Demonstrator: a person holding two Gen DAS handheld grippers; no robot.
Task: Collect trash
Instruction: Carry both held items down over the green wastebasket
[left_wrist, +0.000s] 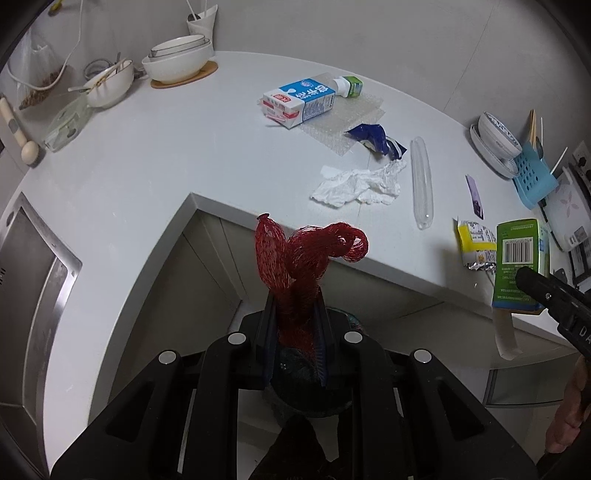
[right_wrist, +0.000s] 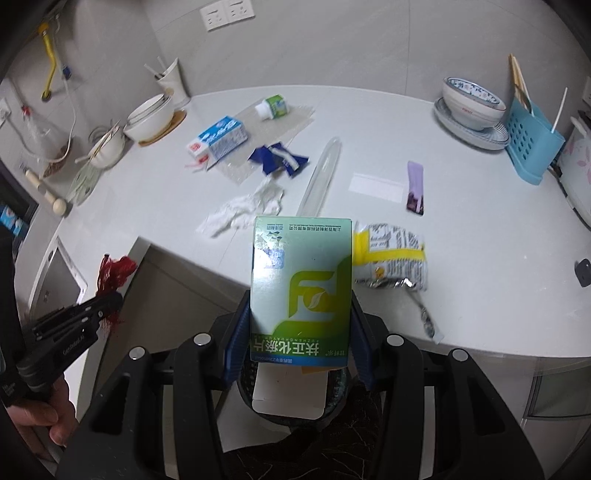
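The left claw (left_wrist: 295, 314) is clenched on a bunched red mesh bag (left_wrist: 303, 254), and the right claw (right_wrist: 299, 332) grips a green box (right_wrist: 301, 288) by its sides; both hang off the tabletop (left_wrist: 147, 166) edge above a dark bin (right_wrist: 336, 391). This looks like the drop-off step. Next, each claw should release over the bin's mouth, then go for the crumpled tissue (left_wrist: 354, 184) and milk carton (left_wrist: 299, 99).

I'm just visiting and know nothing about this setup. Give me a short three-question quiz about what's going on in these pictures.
1. What does the left gripper hold?
2. True or false: the green box lies on the counter.
3. Which lies nearest the crumpled tissue: (a) blue wrapper, (b) stacked bowls, (c) blue rack?

Key:
1. The red net bag.
2. False; the right gripper holds it off the counter.
3. (a)
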